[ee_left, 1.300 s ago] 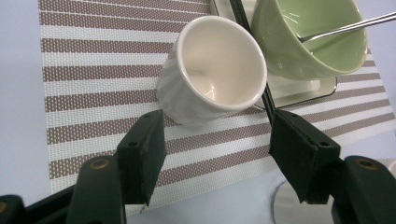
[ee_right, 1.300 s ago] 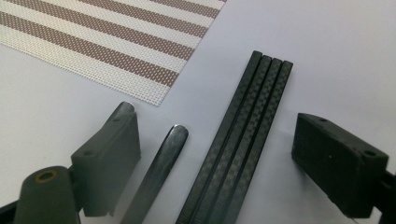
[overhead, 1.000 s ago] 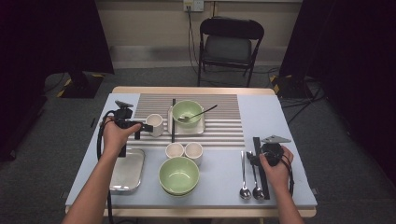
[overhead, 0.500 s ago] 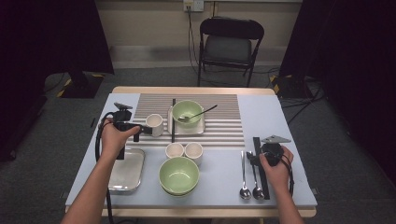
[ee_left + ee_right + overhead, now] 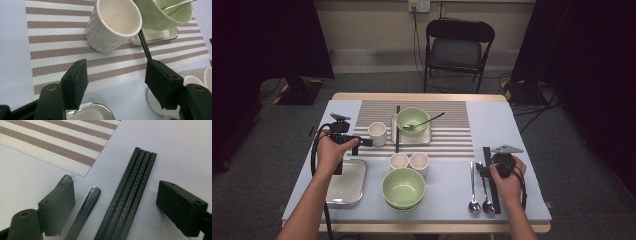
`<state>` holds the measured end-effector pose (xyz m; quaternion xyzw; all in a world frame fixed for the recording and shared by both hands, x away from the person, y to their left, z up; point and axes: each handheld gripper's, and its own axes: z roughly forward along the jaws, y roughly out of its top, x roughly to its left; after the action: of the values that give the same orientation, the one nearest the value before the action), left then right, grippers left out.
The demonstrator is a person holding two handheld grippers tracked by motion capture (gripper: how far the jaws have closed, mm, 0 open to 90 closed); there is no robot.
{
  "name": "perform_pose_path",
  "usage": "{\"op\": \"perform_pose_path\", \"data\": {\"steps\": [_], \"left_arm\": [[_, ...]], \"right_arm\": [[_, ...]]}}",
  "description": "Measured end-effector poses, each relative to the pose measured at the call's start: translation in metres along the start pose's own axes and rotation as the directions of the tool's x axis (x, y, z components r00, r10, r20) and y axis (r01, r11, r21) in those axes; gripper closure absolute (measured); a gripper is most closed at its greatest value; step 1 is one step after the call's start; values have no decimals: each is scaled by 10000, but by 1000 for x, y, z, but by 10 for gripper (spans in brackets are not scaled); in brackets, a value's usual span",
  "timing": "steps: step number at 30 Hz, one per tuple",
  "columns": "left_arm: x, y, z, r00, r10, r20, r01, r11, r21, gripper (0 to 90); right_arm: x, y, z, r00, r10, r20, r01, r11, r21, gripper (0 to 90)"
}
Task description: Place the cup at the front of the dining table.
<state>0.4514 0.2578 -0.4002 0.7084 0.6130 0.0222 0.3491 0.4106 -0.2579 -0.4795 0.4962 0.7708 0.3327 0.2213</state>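
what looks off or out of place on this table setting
Nothing is spilled or broken. One oddity: the small green bowl on the striped mat sits tilted on its little tray, with a spoon resting inside it.

A cup (image 5: 377, 133) stands on the mat (image 5: 452, 137), left of a bowl (image 5: 412, 119). Spoons (image 5: 479, 187) lie right of the near bowl (image 5: 403, 188).

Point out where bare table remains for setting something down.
Free: the blue strip right of the striped mat, behind the chopsticks, and the far-left corner behind the left gripper. Crowded: around the white cup, the two small cups, the green bowls and the tray.
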Motion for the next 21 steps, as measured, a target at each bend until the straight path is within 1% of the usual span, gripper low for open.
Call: {"op": "perform_pose_path", "data": {"steps": [1,2,3,7,9,10,11,13,14,16,17,21], "left_arm": [[0,-1,0,10000,-54,5,54,10000,-12,337],[1,-1,-1,10000,27,13,-27,10000,-7,336],[2,-2,-1,10000,-43,27,43,10000,-3,337],[3,-6,-2,9999,-105,57,105,9999,-8,344],[4,-8,-2,9999,-98,35,98,10000,1,342],[5,-9,-3,10000,-28,4,28,10000,-18,335],[5,-9,-3,10000,-78,40,78,10000,-14,333],[5,-10,-3,10000,-8,29,9,9999,-137,327],[5,-11,-4,10000,23,32,-23,9999,-124,323],[5,-11,-4,10000,-18,25,18,9999,-126,317],[5,-12,-4,10000,34,-1,-34,9999,-167,312],[5,-14,-5,10000,27,31,-26,9999,-141,312]], "right_arm": [[0,0,0,10000,2,0,-2,10000,0,144],[0,0,0,10000,0,0,0,10000,-2,144],[0,0,0,10000,1,0,-1,10000,-1,144],[0,0,0,10000,-1,1,1,10000,3,144],[0,0,0,10000,0,-1,0,10000,0,144],[0,0,0,10000,-3,1,3,10000,-2,144],[0,0,0,10000,-1,2,1,10000,-1,144],[0,0,0,10000,1,0,-1,10000,0,144],[0,0,0,10000,0,0,0,10000,-1,144],[0,0,0,10000,-1,-1,1,10000,0,144],[0,0,0,10000,-2,0,2,10000,-2,144],[0,0,0,10000,-1,0,1,10000,-1,144]]}}
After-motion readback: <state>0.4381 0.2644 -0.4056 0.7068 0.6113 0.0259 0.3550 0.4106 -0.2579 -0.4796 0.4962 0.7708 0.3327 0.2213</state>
